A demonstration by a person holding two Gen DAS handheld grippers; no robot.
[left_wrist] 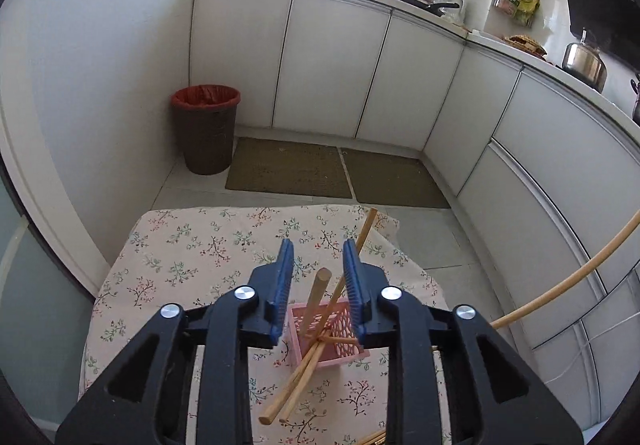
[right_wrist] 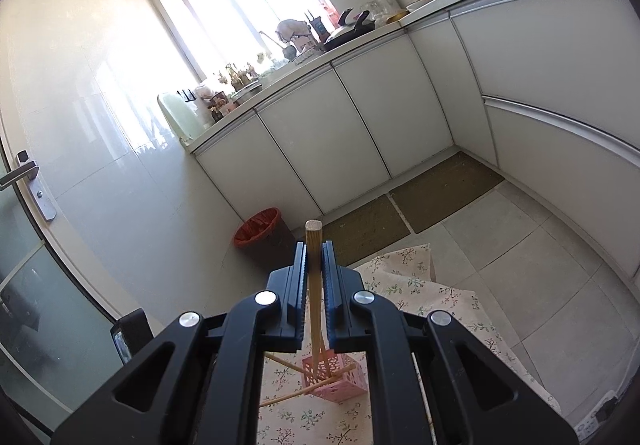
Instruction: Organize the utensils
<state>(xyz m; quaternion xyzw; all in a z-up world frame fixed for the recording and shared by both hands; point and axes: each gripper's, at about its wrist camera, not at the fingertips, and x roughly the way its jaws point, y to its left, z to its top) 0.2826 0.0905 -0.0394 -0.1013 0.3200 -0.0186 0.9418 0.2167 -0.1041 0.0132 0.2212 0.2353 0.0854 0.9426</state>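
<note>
Floral tablecloth (left_wrist: pixel 192 245), pink basket (left_wrist: pixel 344 355) mid-table, right tongs (right_wrist: pixel 314 257) gripping chopstick (right_wrist: pixel 313 241)

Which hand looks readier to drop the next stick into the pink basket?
Right, probably. The right gripper is shut on a stick above the basket; the left gripper is open, holding nothing.

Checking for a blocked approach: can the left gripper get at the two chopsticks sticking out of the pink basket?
Probably yes. The left gripper is open and empty above the pink basket, and the chopsticks stick out toward it, nothing on them. The right gripper holds only the upright stick.
</note>
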